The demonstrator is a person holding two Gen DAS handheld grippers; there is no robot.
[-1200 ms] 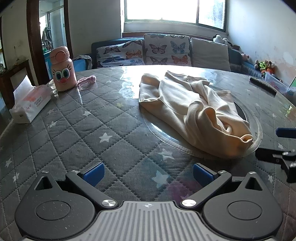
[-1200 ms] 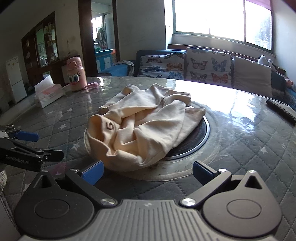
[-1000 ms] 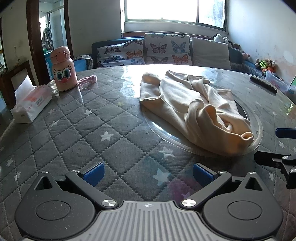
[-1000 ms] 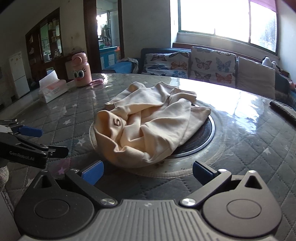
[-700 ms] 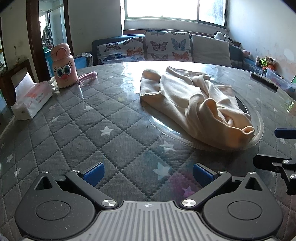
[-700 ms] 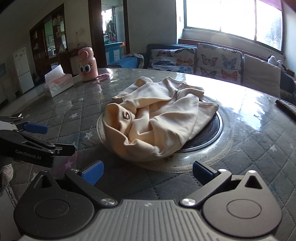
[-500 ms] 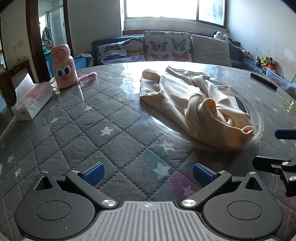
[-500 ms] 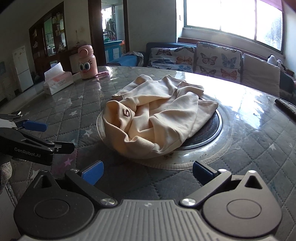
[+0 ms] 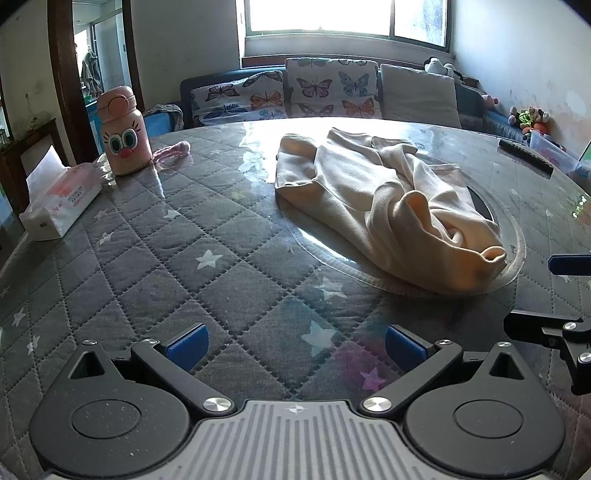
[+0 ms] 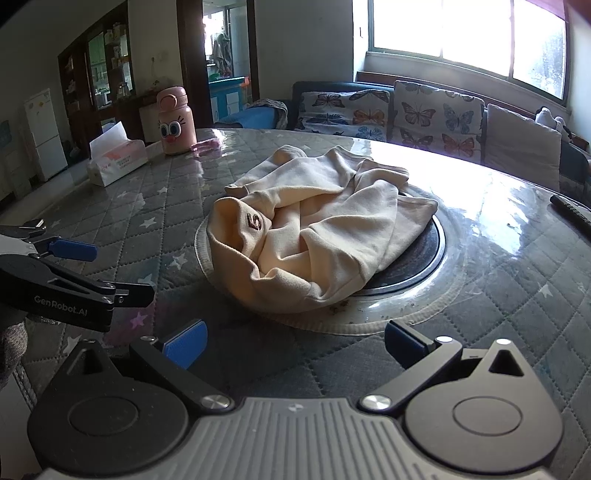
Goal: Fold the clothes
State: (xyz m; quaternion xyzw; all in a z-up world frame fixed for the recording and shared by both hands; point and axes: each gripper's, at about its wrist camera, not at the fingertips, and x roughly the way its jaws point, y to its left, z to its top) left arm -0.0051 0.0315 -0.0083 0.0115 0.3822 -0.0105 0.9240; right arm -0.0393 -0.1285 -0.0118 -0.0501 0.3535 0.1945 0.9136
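Right wrist view showed the crumpled cream garment (image 10: 317, 236) at 12 o'clock on the round quilted grey table (image 10: 517, 280). Both the left gripper (image 9: 295, 345) and right gripper (image 10: 295, 341) had jaws wide apart, empty. A pink cartoon-face bottle (image 10: 175, 120) and white tissue box (image 10: 116, 160) stood at 10 o'clock, well apart.

Domestic living and dining room. A large round table under a grey quilted star-print cover (image 9: 155, 266) fills the foreground, carrying a pink cartoon-faced drinks bottle (image 9: 123, 131) and a white tissue box (image 9: 59, 206). Behind stands a dark sofa with butterfly-print cushions (image 10: 413, 110) beneath a bright window (image 10: 465, 33); soft toys (image 9: 528, 118), a white refrigerator (image 10: 44, 133) and dark wooden shelving (image 10: 99, 74) line the walls.
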